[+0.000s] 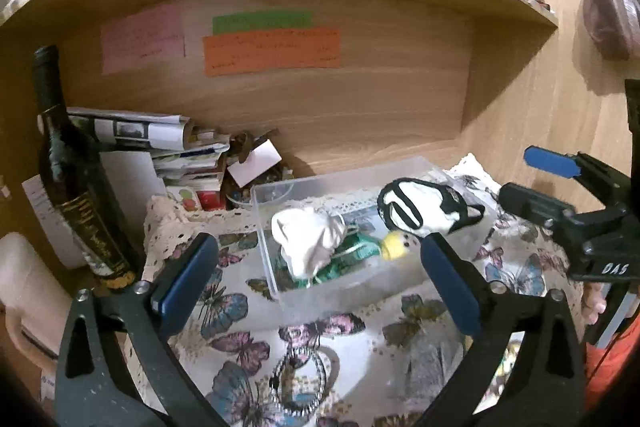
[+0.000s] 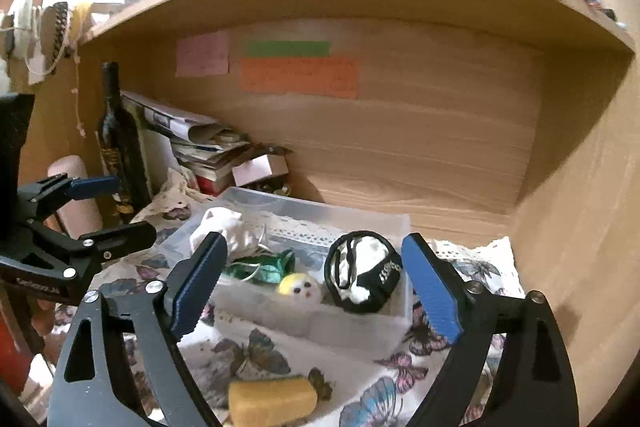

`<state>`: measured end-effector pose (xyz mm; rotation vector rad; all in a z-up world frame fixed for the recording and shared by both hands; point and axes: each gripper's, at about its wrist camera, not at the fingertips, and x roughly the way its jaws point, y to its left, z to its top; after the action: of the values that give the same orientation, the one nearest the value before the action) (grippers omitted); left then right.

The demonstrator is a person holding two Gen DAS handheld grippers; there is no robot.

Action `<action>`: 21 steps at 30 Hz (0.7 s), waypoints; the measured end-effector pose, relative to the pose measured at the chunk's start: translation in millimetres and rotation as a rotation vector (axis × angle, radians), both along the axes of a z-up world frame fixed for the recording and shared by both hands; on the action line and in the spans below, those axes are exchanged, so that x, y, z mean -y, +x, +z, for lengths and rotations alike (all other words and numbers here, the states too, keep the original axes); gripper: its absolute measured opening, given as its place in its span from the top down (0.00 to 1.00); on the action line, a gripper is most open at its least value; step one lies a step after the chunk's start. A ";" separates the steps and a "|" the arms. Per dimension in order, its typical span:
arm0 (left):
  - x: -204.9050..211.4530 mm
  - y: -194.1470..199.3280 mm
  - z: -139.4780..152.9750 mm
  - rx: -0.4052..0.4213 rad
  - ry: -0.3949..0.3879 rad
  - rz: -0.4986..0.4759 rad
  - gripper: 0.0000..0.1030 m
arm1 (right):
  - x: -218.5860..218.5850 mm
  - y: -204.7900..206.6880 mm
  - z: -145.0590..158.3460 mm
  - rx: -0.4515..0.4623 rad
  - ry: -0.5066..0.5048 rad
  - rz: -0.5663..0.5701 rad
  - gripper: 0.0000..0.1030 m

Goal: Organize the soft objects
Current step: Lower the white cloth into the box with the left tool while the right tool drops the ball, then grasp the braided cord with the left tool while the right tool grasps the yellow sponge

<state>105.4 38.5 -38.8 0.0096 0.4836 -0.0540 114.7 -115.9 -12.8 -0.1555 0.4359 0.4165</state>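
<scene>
A clear plastic box [image 1: 400, 279] [image 2: 320, 323] stands on the butterfly cloth. It holds a white cloth bundle [image 1: 308, 239] [image 2: 228, 227], a green knitted item [image 1: 352, 259] [image 2: 260, 267], a yellow-headed soft toy [image 1: 400, 245] [image 2: 302, 287] and a black-and-white rolled pouch [image 1: 424, 209] [image 2: 362, 273]. A yellow sponge [image 2: 272, 401] lies on the cloth in front of the box. My left gripper [image 1: 316, 279] is open and empty in front of the box. My right gripper [image 2: 316, 291] is open and empty, just short of the box; it also shows at the right of the left wrist view [image 1: 532, 183].
A dark wine bottle [image 1: 76, 187] [image 2: 120, 155] stands at the left beside a stack of papers and books [image 1: 168, 147] [image 2: 208, 147]. Wooden shelf walls [image 2: 440, 147] close the back and right. Coloured notes [image 1: 272, 47] are stuck on the back panel.
</scene>
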 end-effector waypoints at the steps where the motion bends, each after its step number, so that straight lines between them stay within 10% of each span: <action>1: 0.3 -3.4 -1.5 -0.003 0.001 0.003 0.00 | 1.6 -4.6 -0.6 0.001 0.004 -0.002 0.11; 21: -23.3 -15.5 -99.5 -0.311 -0.087 0.072 0.00 | 15.7 -17.7 -92.6 -0.294 0.001 0.001 0.06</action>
<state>90.0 61.8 -138.3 -0.1034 0.7912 -0.0052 97.0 -131.5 -105.4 -0.0932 0.7249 0.4422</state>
